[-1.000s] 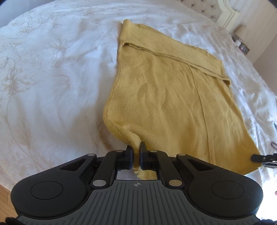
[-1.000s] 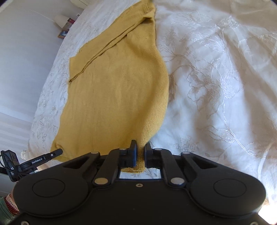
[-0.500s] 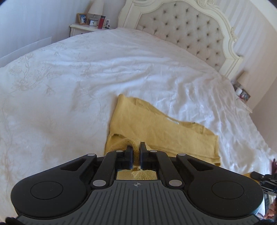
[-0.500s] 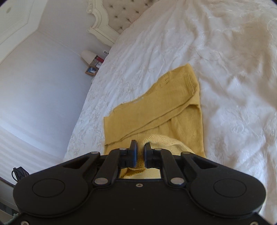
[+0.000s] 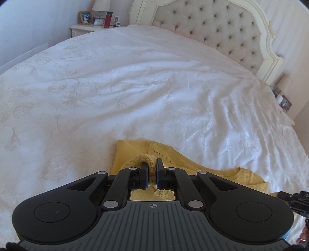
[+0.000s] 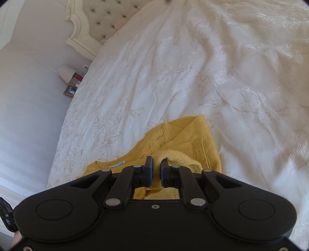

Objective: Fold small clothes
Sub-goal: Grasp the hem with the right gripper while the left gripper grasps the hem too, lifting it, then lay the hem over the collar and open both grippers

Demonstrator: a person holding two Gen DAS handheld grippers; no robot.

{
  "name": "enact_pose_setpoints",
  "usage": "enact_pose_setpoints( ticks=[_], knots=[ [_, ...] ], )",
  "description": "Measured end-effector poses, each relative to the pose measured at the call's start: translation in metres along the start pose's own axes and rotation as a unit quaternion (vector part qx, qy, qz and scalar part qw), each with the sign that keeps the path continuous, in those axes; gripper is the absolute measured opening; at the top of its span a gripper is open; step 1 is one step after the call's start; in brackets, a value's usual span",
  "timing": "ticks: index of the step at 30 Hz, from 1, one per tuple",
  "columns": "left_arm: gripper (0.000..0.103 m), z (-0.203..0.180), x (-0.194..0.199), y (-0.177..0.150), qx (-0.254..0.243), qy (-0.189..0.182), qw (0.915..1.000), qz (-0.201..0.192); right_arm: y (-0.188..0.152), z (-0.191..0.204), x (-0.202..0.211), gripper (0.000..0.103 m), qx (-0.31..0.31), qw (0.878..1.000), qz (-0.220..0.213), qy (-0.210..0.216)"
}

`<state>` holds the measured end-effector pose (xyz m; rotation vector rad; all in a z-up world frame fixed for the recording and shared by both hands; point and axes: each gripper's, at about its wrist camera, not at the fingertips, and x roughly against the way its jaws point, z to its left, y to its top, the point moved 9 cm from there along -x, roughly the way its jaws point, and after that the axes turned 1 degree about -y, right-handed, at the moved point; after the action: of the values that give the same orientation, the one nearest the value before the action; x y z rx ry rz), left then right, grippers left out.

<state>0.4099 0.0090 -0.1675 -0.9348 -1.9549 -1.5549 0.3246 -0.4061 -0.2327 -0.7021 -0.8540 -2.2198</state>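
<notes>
A yellow knit garment [image 5: 193,164] is laid on the white bedspread [image 5: 135,86], near the foot side of the bed, with its far edge running across both views. The left tool [image 5: 152,170] is clenched on a raised fold of the garment's hem, the knit being pinched between the two fingers and draped back over the left finger [image 5: 143,168]. The right tool [image 6: 156,170] is likewise closed on a lifted fold of the garment [image 6: 193,139], the cloth being seen between the fingers and humped over the right finger [image 6: 165,168]. A small label [image 6: 117,164] is seen on the cloth by the left side of the right view. Beyond the garment's far edge a wide stretch of bedspread is left open up to the tufted headboard [image 5: 212,25]. The bed's left edge is bordered by a nightstand [image 5: 85,29] carrying a photo frame [image 5: 85,17] and a red bottle [image 5: 108,19]; a lamp [image 6: 65,72] is seen at the bed's other edge.
</notes>
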Motion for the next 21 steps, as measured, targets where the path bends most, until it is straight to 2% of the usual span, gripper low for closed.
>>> enact_pose_setpoints(
  ticks=[3,5,7,9,10,11,12,13,17,19,21],
  knots=[
    [0.007,0.01,-0.02,0.002,0.008,0.013,0.9998,0.016,0.005,-0.008,-0.021,0.024,-0.003,1.0,0.013,-0.023],
    [0.009,0.018,-0.032,0.003,0.016,0.023,0.9993,0.025,0.007,-0.012,-0.032,0.024,-0.009,0.999,0.02,-0.038],
    [0.01,0.026,-0.043,0.005,0.024,0.028,0.9989,0.03,0.009,-0.015,-0.039,0.029,-0.013,0.999,0.022,-0.043],
    [0.01,0.033,-0.052,0.005,0.031,0.032,0.9983,0.037,0.013,-0.018,-0.044,0.057,-0.012,0.999,0.02,-0.048],
    [0.011,0.037,-0.057,0.006,0.033,0.036,0.9979,0.042,0.017,-0.019,-0.046,0.06,-0.007,0.999,0.015,-0.047],
    [0.015,0.04,-0.062,0.006,0.034,0.039,0.9975,0.046,0.02,-0.019,-0.048,0.062,-0.002,0.999,0.01,-0.049],
    [0.026,0.043,-0.065,0.008,0.035,0.045,0.9973,0.047,0.023,-0.02,-0.048,0.062,0.002,0.999,0.006,-0.05],
    [0.029,0.045,-0.067,0.01,0.032,0.055,0.9971,0.041,0.027,-0.021,-0.048,0.062,0.006,0.999,0.001,-0.053],
    [0.036,0.045,-0.061,0.022,0.012,0.078,0.9966,0.023,0.039,-0.02,-0.039,0.062,0.027,0.997,-0.025,-0.069],
    [0.038,0.036,-0.052,0.024,-0.015,0.075,0.9969,0.017,0.038,-0.014,-0.031,0.062,0.048,0.996,-0.036,-0.071],
    [0.046,0.021,-0.043,0.018,-0.051,0.064,0.9965,0.018,0.033,-0.005,-0.024,0.063,0.072,0.994,-0.037,-0.072]
  ],
)
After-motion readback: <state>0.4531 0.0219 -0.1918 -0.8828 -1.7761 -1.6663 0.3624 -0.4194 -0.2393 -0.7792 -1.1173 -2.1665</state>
